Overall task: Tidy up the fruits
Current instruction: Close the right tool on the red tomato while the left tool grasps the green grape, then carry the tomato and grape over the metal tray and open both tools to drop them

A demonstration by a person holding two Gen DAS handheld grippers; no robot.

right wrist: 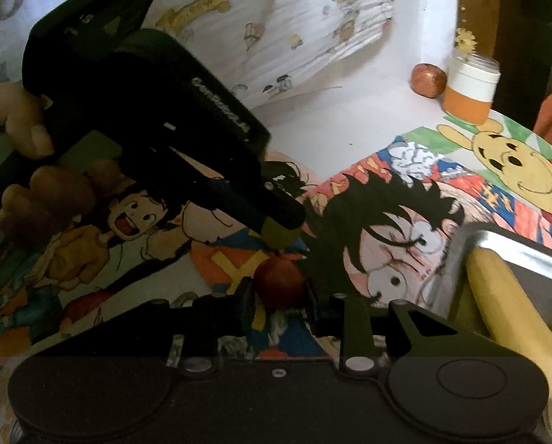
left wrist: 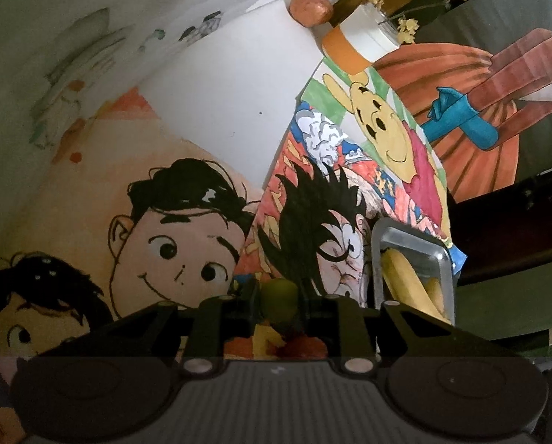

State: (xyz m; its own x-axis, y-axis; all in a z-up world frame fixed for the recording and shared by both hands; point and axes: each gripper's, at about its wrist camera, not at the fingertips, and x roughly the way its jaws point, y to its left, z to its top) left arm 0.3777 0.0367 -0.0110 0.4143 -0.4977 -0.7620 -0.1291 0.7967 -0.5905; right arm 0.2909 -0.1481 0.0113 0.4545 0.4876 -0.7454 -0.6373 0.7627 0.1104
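fruits lie across a table covered with cartoon drawings (left wrist: pixel 187 255). the left gripper (left wrist: pixel 278 296) is clamped on a small green fruit (left wrist: pixel 279 298), its fingers pressed to either side; in the right wrist view the same green fruit (right wrist: pixel 277 235) shows at the tip of that gripper, held by a person's hand (right wrist: pixel 35 185) at the left edge. just below and touching or nearly touching it sits a red apple (right wrist: pixel 280 283), and the right gripper (right wrist: pixel 280 296) has its jaws closed in against the apple's two sides, gripping it. both fruits are over a colourful drawing with a yellow letter shape. to the right stands a metal tray (right wrist: pixel 527 248) with its near corner on the drawings, and inside it lie yellow bananas (right wrist: pixel 505 307), their lengths running along the tray. the tray (left wrist: pixel 412 236) and bananas (left wrist: pixel 405 277) also show in the left wrist view, just right of the left gripper. far off at the back of the table, a brownish round fruit (right wrist: pixel 427 79) rests beside a white and orange jar (right wrist: pixel 470 92) holding yellow flowers; the two look close or touching.
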